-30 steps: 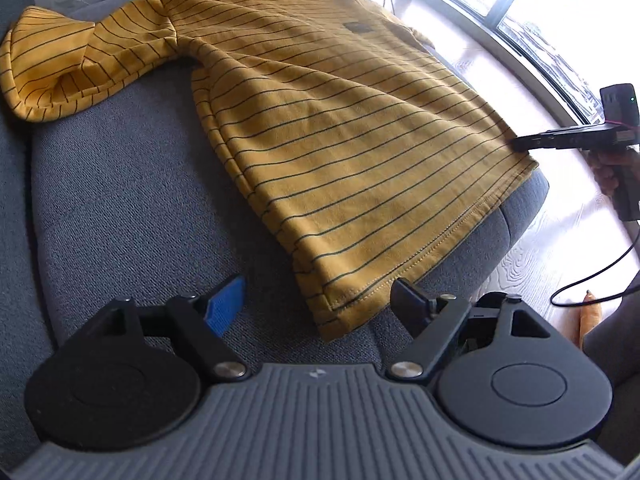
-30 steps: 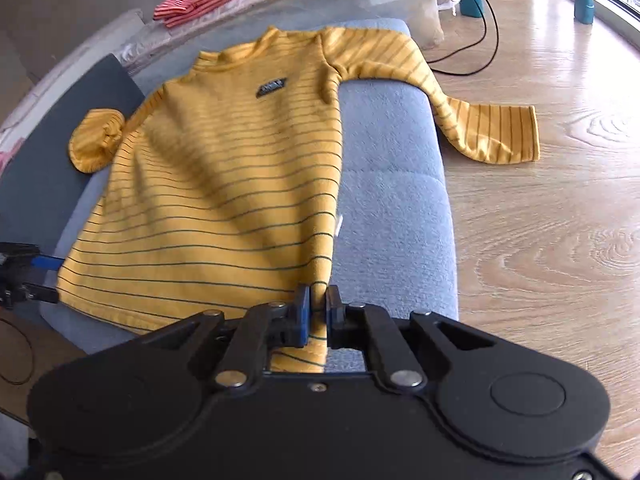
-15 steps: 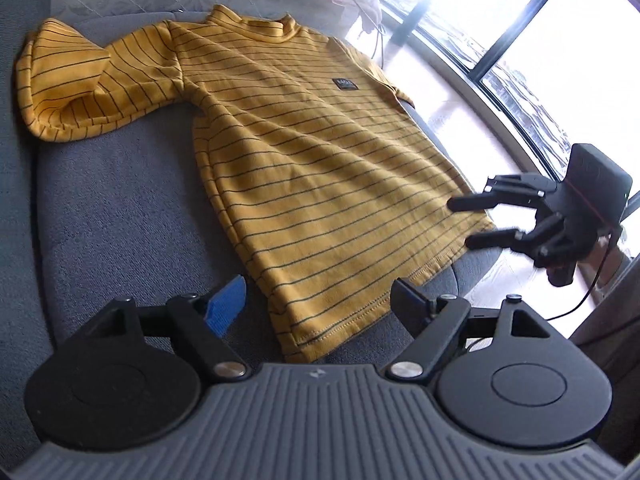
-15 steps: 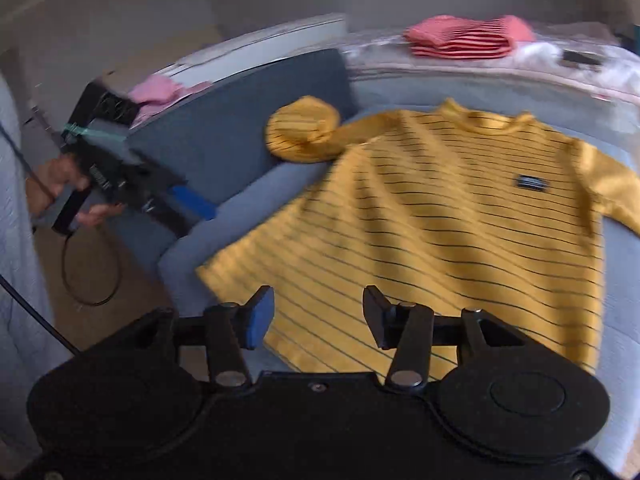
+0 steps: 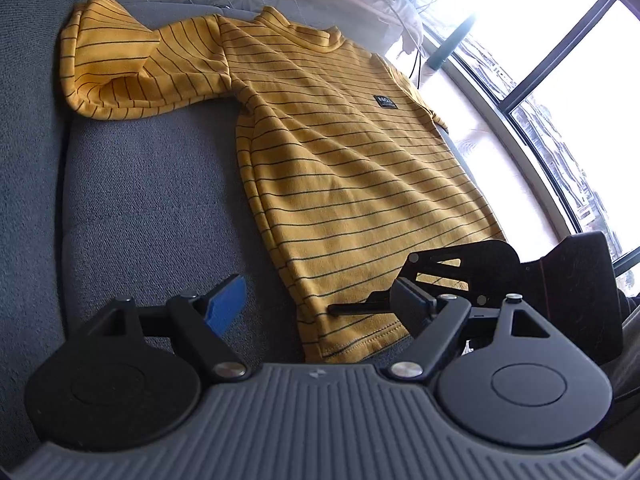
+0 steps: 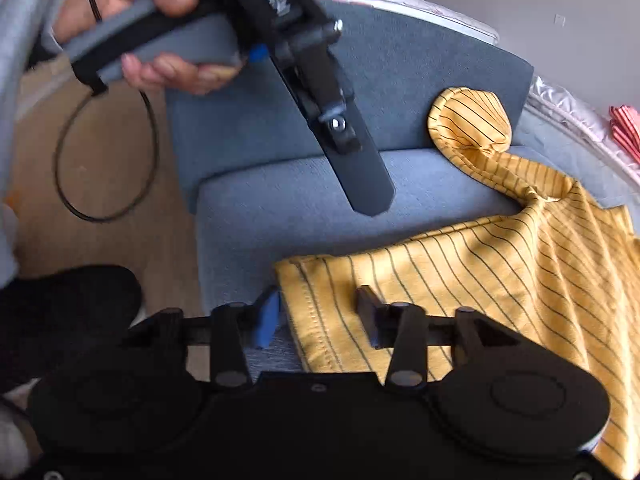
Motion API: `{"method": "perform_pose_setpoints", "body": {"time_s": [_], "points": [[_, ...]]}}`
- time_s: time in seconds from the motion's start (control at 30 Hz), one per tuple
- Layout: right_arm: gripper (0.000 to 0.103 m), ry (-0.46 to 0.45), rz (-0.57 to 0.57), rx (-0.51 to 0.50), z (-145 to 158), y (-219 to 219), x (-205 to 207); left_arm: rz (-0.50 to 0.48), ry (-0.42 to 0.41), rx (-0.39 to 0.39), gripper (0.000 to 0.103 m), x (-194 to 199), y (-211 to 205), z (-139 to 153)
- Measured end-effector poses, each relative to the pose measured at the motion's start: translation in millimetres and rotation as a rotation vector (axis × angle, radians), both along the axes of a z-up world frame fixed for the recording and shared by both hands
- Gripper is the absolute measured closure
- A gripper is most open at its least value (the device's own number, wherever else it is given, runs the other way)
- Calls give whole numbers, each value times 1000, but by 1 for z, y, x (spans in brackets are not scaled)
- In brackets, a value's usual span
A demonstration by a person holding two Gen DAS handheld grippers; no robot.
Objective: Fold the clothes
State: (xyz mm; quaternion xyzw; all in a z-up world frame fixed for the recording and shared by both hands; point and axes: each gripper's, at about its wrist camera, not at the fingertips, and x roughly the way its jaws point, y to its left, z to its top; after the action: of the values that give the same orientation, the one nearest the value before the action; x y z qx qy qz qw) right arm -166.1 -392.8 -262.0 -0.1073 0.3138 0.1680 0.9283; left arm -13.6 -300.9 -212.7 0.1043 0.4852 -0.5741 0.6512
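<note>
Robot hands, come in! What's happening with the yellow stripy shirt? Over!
Left gripper open, right gripper open, both at the hem corner. Yellow shirt flat on the sofa, unfolded. Nothing in the way.

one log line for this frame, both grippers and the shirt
task: fold clothes | left hand-held gripper: open, at hem corner | right hand-held gripper: open, over same hem | yellow striped long-sleeved shirt: flat on grey sofa seat, unfolded

One yellow striped shirt (image 5: 340,168), one grey sofa (image 5: 152,200), two grippers
</note>
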Motion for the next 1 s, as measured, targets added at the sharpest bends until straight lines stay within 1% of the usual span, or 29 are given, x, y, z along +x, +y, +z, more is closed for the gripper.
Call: {"method": "perform_pose_setpoints", "body": {"time_s": [0.03,0.07,0.1,0.13,0.2,0.23,0.3,0.33,0.37,0.4,0.47,0.5,0.57,0.67,0.73,0.83,0.93,1.0], "points": [[74,-3,-4,2,-1,-1,0,4,0,-1,19,1,1,0],[87,-4,-8,17,0,-2,1,8,1,-2,19,2,2,0],[89,-5,-12,40,1,-3,1,13,1,-3,19,3,3,0],[92,-3,-12,76,4,-4,1,13,-1,-3,19,3,4,1],[93,0,8,158,9,-4,1,18,-5,-7,19,5,6,2],[93,-3,17,178,11,-2,1,19,1,-10,19,5,6,2],[93,10,28,114,3,7,6,19,7,-11,19,5,5,2],[93,13,30,102,-2,8,8,17,6,-9,19,5,4,2],[91,9,27,124,-4,5,8,16,4,-6,19,4,3,2],[86,17,25,165,-4,2,7,15,3,-3,19,3,3,2],[59,43,45,275,-1,-8,5,12,4,0,19,1,1,1],[56,51,47,310,1,-13,2,7,6,3,19,1,1,1],[56,51,26,343,5,-25,-4,10,0,9,19,2,-2,-1],[56,52,-74,393,12,-58,-15,19,-15,6,19,2,-9,-1],[55,27,-169,400,17,-83,-25,24,-19,-8,19,2,-13,1],[49,12,-351,423,16,-122,-40,-7,-35,1,19,-8,-25,-7],[49,22,-528,344,6,-147,-55,-39,-50,10,19,-17,-37,-14],[49,33,-573,298,1,-154,-66,-60,-61,16,19,-24,-44,-19]]}}
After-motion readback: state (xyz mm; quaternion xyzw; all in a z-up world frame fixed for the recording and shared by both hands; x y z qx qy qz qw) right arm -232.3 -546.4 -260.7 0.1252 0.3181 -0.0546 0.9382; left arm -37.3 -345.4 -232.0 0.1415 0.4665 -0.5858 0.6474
